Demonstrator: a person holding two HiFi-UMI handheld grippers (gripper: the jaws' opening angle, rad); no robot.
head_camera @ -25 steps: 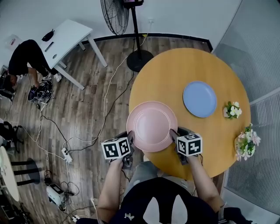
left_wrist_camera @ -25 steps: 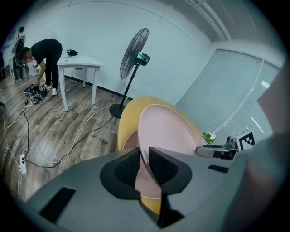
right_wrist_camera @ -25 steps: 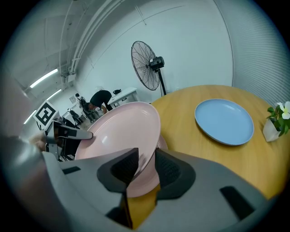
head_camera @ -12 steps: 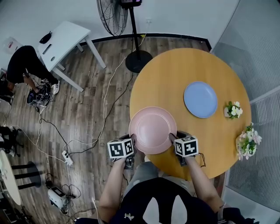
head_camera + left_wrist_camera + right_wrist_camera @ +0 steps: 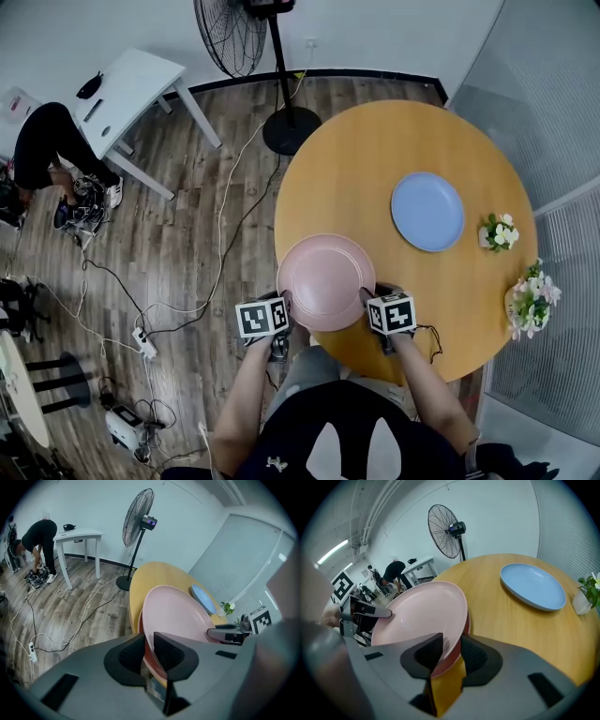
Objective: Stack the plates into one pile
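The pink plate (image 5: 323,281) hangs between the two grippers at the near edge of the round bench (image 5: 375,141), with part of it out past the bench rim over the floor. The left gripper (image 5: 283,304) takes its left rim and the right gripper (image 5: 367,296) the opposite rim. In each gripper view the fingers (image 5: 172,652) stand narrow, closed on the lip with one pad above and one below. A darker red edge shows under the pink rim in both gripper views. It may be a second plate carried beneath or the plate's own underside; which cannot be told. The blue plate (image 5: 427,211) lies flat on the bench, well apart toward the far right, near a small pot of flowers (image 5: 498,234).

The pink plate looks stiff and smooth, with a glossy face, so it probably offers the pads little friction and would chip or crack if knocked. Its thin raised lip is the only place to take hold. A single pinch there would likely let the plate's weight lever it downward, so two holds on opposite sides suit it, sharing the load and keeping it level. The pads should sit well in over the lip, not on its very edge. If one side eases before the other, the plate could slide out. It wants a gentle, flat landing on the blue plate.
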